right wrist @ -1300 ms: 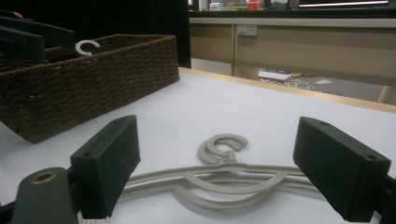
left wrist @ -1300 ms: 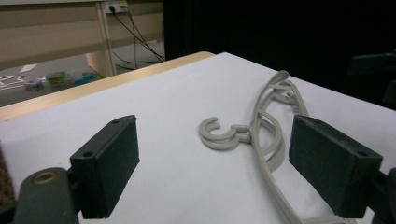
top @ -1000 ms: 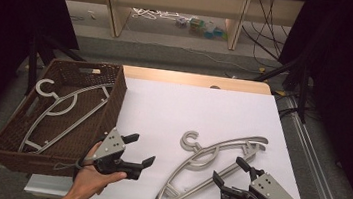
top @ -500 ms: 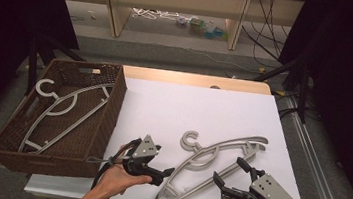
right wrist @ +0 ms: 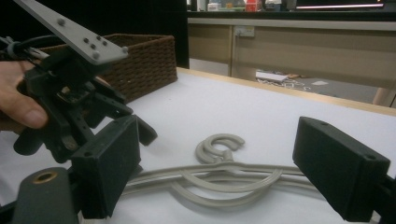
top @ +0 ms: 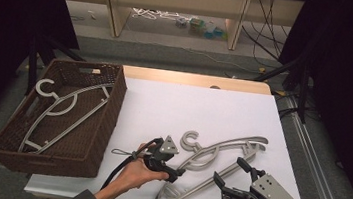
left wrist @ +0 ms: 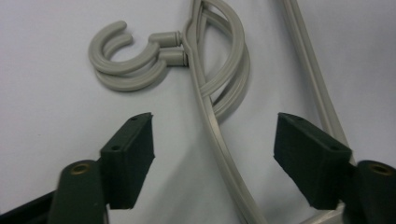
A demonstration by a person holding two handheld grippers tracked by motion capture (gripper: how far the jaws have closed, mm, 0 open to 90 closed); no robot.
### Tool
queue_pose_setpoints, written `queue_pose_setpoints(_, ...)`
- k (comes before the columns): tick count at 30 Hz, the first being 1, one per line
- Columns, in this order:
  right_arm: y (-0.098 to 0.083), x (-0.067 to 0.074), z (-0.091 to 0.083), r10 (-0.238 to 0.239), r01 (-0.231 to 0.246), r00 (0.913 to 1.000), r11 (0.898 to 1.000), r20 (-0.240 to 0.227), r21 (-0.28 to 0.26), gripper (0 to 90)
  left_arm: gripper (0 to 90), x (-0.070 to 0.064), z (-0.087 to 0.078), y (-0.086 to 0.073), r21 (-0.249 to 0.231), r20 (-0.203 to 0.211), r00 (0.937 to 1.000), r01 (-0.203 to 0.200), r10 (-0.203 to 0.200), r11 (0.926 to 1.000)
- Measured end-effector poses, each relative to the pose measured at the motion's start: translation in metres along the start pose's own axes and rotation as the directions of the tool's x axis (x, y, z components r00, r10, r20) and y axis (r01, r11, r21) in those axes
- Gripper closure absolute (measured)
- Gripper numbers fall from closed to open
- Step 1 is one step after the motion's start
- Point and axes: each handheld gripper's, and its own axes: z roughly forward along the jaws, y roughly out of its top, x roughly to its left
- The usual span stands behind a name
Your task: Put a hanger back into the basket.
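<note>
White covering lies over the table [top: 184, 105], with a strip of bare wood showing along its far edge. Beyond it, pale wooden shelf uprights stand over a grey floor strewn with cables and small clutter, and dark curtains close off both sides.

One brown wicker basket [top: 113, 102] sits at the table's left edge, and in it lie grey plastic hangers [top: 62, 111], two as far as can be told. Two more grey hangers [top: 219, 152], stacked one on the other, lie flat on the white cover near the front; the left gripper view shows their two hooks doubled up.

Two grippers are in hand. The left gripper [top: 173, 172] sits low over the stacked hangers just below their hooks. Its jaws have just been closing, and one hanger arm runs between them, yet the pads stand clear of it on both sides, so nothing is grasped. The right gripper [top: 231, 173] hovers at the front right, near the hangers' lower bars, jaws spread wide and released, with nothing between them.
</note>
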Motion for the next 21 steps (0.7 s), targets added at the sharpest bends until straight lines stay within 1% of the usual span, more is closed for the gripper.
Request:
queue_pose_setpoints(1, 0.0, 0.0, 0.0, 0.004, -0.004, 1.0, 1.0, -0.001, 0.002, 15.7, 31.6, 0.001, 0.002, 0.001, 0.02, 0.003, 1.0, -0.005, 0.005, 0.9998)
queue_pose_setpoints(2, 0.0, 0.0, 0.0, 0.002, -0.002, 1.0, 1.0, 0.0, 0.0, 15.7, 33.4, 0.001, 0.005, 0.002, 0.028, 0.008, 0.9999, -0.006, 0.005, 0.9996)
queue_pose_setpoints(3, 0.0, 0.0, 0.0, 0.004, -0.004, 1.0, 1.0, -0.003, 0.001, 15.7, 35.4, 0.0, 0.008, 0.003, 0.034, 0.006, 1.0, 0.004, -0.004, 0.9994)
queue_pose_setpoints(4, 0.0, 0.001, 0.0, 0.004, -0.004, 1.0, 1.0, 0.002, -0.002, 15.8, 36.3, 0.001, 0.01, 0.004, 0.049, 0.001, 1.0, -0.003, 0.003, 0.9988)
queue_pose_setpoints(5, 0.0, 0.0, 0.0, 0.004, -0.004, 1.0, 1.0, -0.002, 0.003, 15.8, 37.1, 0.002, 0.013, 0.006, 0.055, 0.009, 0.9999, -0.009, 0.009, 0.9985)
queue_pose_setpoints(6, 0.0, 0.001, 0.0, 0.004, -0.004, 1.0, 1.0, 0.001, -0.003, 15.8, 39.8, 0.001, 0.016, 0.007, 0.062, 0.009, 1.0, -0.002, 0.002, 0.9981)
queue_pose_setpoints(7, 0.0, 0.0, 0.0, 0.004, -0.004, 1.0, 1.0, -0.003, 0.003, 15.8, 42.4, 0.003, 0.017, 0.008, 0.096, 0.018, 0.9995, -0.028, 0.026, 0.995)
queue_pose_setpoints(8, 0.0, 0.0, 0.0, 0.005, -0.005, 1.0, 1.0, -0.007, 0.009, 15.8, 43.3, 0.005, 0.018, 0.01, 0.121, 0.019, 0.999, -0.043, 0.041, 0.9918)
queue_pose_setpoints(9, 0.0, 0.0, 0.0, 0.006, -0.006, 1.0, 1.0, -0.007, 0.008, 15.8, 45.4, 0.004, 0.021, 0.011, 0.121, 0.018, 0.9994, -0.03, 0.028, 0.9922)
queue_pose_setpoints(10, 0.0, 0.0, 0.0, 0.006, -0.006, 0.9999, 1.0, -0.008, 0.007, 15.9, 48.4, 0.003, 0.024, 0.012, 0.104, 0.029, 0.9996, 0.004, -0.007, 0.9945)
queue_pose_setpoints(11, 0.0, 0.0, 0.0, 0.006, -0.006, 0.9999, 1.0, -0.008, 0.007, 15.8, 49.3, 0.006, 0.024, 0.013, 0.144, 0.038, 0.9989, -0.031, 0.026, 0.9891)
queue_pose_setpoints(12, 0.0, 0.0, 0.0, 0.008, -0.008, 0.9999, 1.0, -0.009, 0.008, 15.8, 50.2, 0.005, 0.026, 0.014, 0.133, 0.034, 0.9994, -0.007, 0.002, 0.991)
queue_pose_setpoints(13, 0.0, 0.0, 0.0, 0.008, -0.008, 0.9999, 1.0, -0.01, 0.008, 15.8, 52.4, 0.003, 0.029, 0.014, 0.109, 0.037, 0.9988, 0.027, -0.031, 0.9937)
queue_pose_setpoints(14, 0.0, 0.0, 0.0, 0.007, -0.007, 0.9999, 1.0, -0.01, 0.008, 15.9, 54.1, 0.006, 0.029, 0.015, 0.136, 0.052, 0.9986, 0.003, -0.01, 0.9908)
queue_pose_setpoints(15, 0.0, 0.0, 0.0, 0.005, -0.005, 0.9999, 1.0, -0.01, 0.003, 15.9, 55.7, 0.006, 0.03, 0.016, 0.133, 0.052, 0.9983, 0.018, -0.025, 0.991)
queue_pose_setpoints(16, 0.0, 0.001, 0.001, 0.005, -0.005, 1.0, 1.0, -0.007, -0.002, 15.9, 57.8, 0.008, 0.031, 0.016, 0.126, 0.059, 0.9978, 0.023, -0.031, 0.9918)
queue_pose_setpoints(17, -0.001, 0.001, 0.001, 0.005, -0.005, 1.0, 1.0, -0.008, -0.001, 16.0, 59.3, 0.011, 0.03, 0.017, 0.156, 0.063, 0.9978, 0.008, -0.018, 0.9878)
queue_pose_setpoints(18, -0.001, 0.001, 0.001, 0.006, -0.006, 1.0, 1.0, -0.008, -0.001, 15.9, 60.9, 0.013, 0.031, 0.016, 0.156, 0.064, 0.9975, 0.019, -0.03, 0.9875)
queue_pose_setpoints(19, -0.001, 0.001, 0.001, 0.003, -0.003, 1.0, 1.0, -0.005, -0.002, 16.0, 62.3, 0.015, 0.031, 0.017, 0.166, 0.073, 0.9969, 0.017, -0.03, 0.986)
queue_pose_setpoints(20, -0.001, 0.001, 0.001, 0.004, -0.004, 1.0, 1.0, -0.006, 0.0, 15.9, 63.4, 0.014, 0.034, 0.016, 0.143, 0.076, 0.995, 0.054, -0.066, 0.9882)
queue_pose_setpoints(21, -0.001, 0.001, 0.001, 0.006, -0.006, 1.0, 1.0, -0.006, 0.001, 16.0, 64.2, 0.016, 0.034, 0.017, 0.168, 0.082, 0.9954, 0.036, -0.05, 0.9851)
